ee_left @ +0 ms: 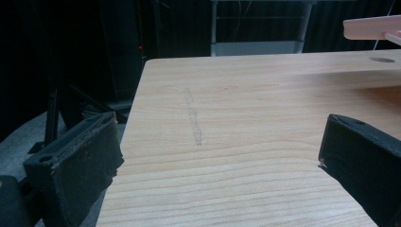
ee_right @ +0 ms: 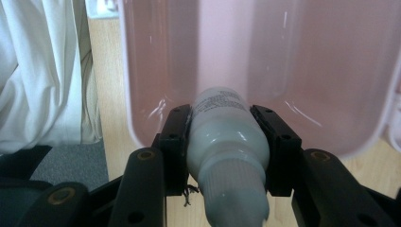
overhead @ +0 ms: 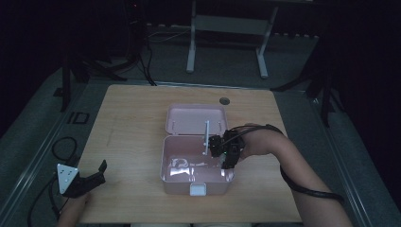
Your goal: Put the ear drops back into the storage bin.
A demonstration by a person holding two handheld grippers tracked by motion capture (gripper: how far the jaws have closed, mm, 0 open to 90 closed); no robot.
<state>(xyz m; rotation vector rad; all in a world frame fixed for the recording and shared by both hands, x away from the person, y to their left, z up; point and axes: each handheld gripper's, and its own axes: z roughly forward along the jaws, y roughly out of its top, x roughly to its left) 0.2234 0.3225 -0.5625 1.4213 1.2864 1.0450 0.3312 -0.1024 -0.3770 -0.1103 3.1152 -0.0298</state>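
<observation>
- A pink box [overhead: 196,182] sits open near the middle of the wooden surface [overhead: 132,123], its lid [overhead: 196,118] laid back flat on the far side and a white latch [overhead: 198,189] on its near wall.
- The right tool [overhead: 226,152] reaches in over the box's right side, held by the person's right hand [overhead: 255,142], with the forearm coming from the lower right and a black cable [overhead: 302,187] trailing along it.
- In the right gripper view, the right tool [ee_right: 226,142] is closed around a small white bottle [ee_right: 227,142]; both black jaws press against the bottle's sides.
- The bottle has printed text on its body and a ribbed white cap [ee_right: 234,194] pointing back toward the camera, while its other end points into the pink box [ee_right: 293,56].
- The bottle is thus held over or inside the right part of the box; whether it touches the box floor cannot be told.
- Something pale and shiny [overhead: 182,165] lies in the left part of the box; too unclear to name.
- The left tool [overhead: 94,177] rests at the near left corner of the surface, well apart from the box, with its grey three-cornered plate [overhead: 66,175] on top.
- In the left gripper view, the left tool [ee_left: 217,156] has its jaws spread wide with only bare wood between them.
- A small round dark hole [overhead: 224,100] shows in the surface beyond the lid.
</observation>
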